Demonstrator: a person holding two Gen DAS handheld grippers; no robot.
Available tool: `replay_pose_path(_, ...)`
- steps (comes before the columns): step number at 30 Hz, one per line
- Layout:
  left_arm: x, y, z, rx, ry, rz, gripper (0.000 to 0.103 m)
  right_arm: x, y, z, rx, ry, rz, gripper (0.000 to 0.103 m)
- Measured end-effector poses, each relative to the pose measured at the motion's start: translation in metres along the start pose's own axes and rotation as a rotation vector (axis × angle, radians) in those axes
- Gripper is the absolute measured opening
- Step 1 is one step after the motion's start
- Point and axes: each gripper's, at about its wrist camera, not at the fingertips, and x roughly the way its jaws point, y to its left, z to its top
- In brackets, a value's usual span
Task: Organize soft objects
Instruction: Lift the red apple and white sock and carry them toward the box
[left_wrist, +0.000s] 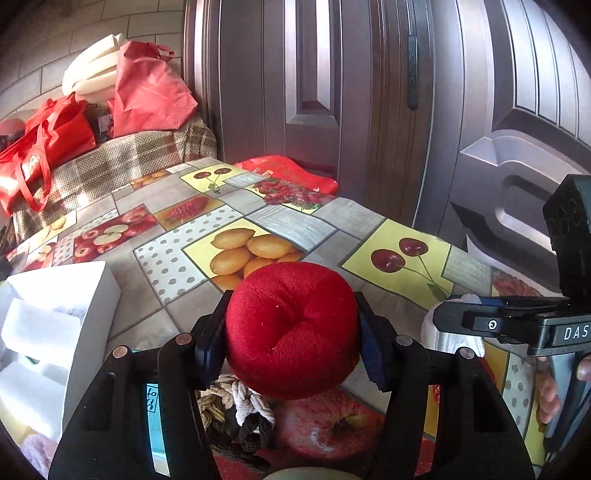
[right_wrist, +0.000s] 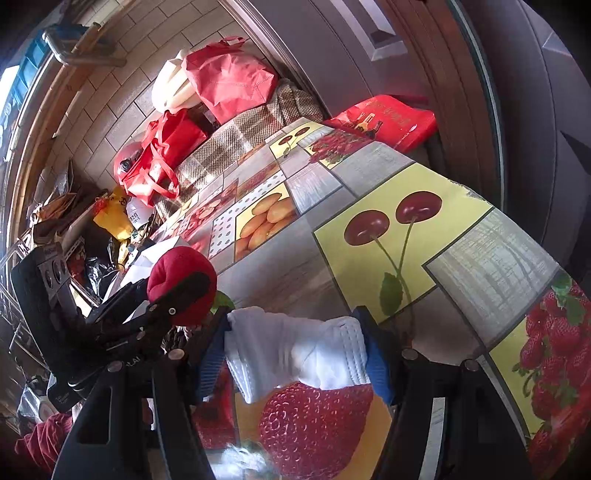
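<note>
Closest in, left gripper (left_wrist: 291, 332) clamped on a red knitted ball (left_wrist: 291, 330); right gripper (right_wrist: 295, 347) at three o'clock, clamped on a folded white cloth (right_wrist: 295, 349). Both raised over the fruit-print tablecloth (left_wrist: 295, 218). Mid-carry, seemingly; next, probably into the white box (left_wrist: 88, 295) at nine o'clock.

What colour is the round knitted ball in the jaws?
Red round knitted ball, clearest in the left wrist view.

Box (left_wrist: 55, 332) left of rope (left_wrist: 236, 410)
</note>
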Motion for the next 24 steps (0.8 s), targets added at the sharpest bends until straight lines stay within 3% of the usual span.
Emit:
replay_pose_path(3, -0.031, 0.008, -0.006, -0.045, -0.116, 0.049, 0.060, -0.007, 0.008, -0.003, -0.037, -0.035, -0.017, 0.066)
replay_pose_path(6, -0.054, 0.012, -0.014, -0.047, -0.184, 0.071, 0.060, -0.019, 0.024, -0.006, -0.108, -0.115, -0.059, 0.066)
replay_pose_path(11, -0.074, 0.016, -0.022, -0.027, -0.205, 0.068, 0.061, -0.034, 0.041, -0.009, -0.154, -0.258, -0.085, 0.068)
replay_pose_path(24, -0.109, 0.052, -0.044, -0.114, -0.237, 0.120, 0.061, -0.019, 0.098, -0.018, -0.322, -0.359, -0.107, 0.067)
